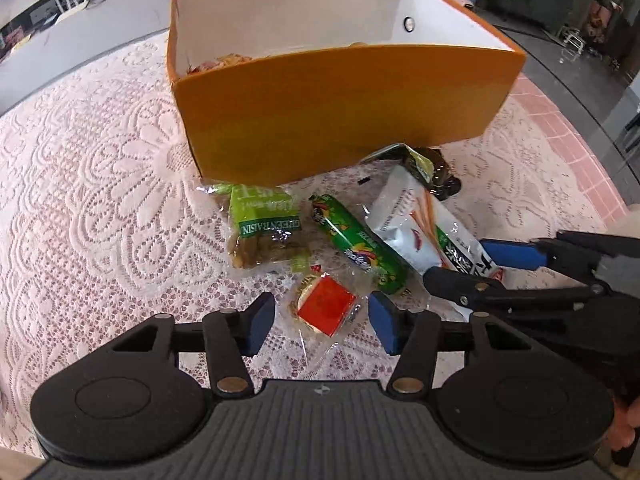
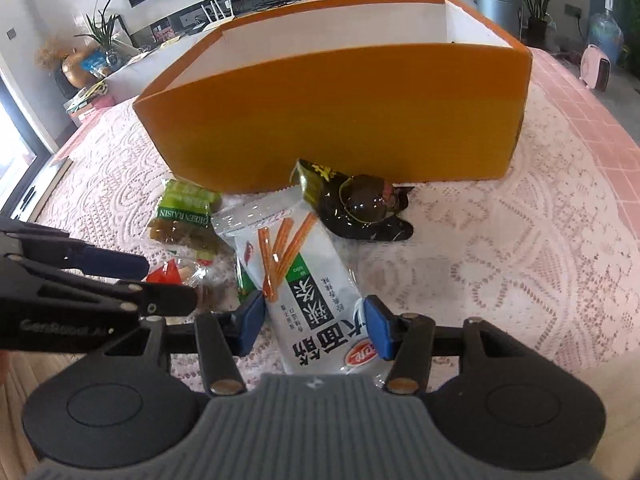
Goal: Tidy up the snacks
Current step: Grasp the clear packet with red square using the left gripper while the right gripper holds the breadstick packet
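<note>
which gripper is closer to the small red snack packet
Left. The left gripper is open with its fingers on either side of the small red snack packet. The right gripper sits off to that packet's right, fingers straddling the white spicy-stick bag.

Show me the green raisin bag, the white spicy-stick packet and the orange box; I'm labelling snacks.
green raisin bag [image 1: 269, 229], left wrist view, on its printed label.
white spicy-stick packet [image 2: 304, 280], right wrist view, on its front face.
orange box [image 1: 340, 112], left wrist view, on its near outer wall.
</note>
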Available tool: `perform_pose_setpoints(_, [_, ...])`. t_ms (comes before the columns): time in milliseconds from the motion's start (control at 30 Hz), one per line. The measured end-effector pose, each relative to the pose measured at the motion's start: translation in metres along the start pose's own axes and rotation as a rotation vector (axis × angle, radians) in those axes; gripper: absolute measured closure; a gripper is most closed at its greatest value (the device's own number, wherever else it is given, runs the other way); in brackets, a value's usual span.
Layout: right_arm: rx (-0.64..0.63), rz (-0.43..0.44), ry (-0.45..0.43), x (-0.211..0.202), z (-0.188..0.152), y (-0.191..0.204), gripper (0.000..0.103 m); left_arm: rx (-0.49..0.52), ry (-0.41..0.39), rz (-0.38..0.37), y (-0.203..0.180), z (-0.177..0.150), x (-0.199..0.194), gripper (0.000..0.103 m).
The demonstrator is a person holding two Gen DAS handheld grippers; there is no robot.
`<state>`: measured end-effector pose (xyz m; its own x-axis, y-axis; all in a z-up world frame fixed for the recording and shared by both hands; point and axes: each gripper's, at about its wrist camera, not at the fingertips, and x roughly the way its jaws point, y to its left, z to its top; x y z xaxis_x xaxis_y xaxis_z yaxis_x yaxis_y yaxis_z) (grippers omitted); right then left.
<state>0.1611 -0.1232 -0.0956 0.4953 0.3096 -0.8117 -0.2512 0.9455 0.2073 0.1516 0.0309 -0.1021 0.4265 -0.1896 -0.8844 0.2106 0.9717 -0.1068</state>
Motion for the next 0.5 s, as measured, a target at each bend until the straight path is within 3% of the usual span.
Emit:
perform_pose_setpoints(367, [-0.048,-0.031,0.007,0.006,0.000,0.007,0.041,-0.069,-0.026,-0.046,0.007,0.004,0.006,0.050])
perform_pose_setpoints(500, [-0.088,-0.056,0.003,0.008,-0.001,0.013,0.045,-0.055,-0.026,-0.041,0.006,0.006,0.009,0.050])
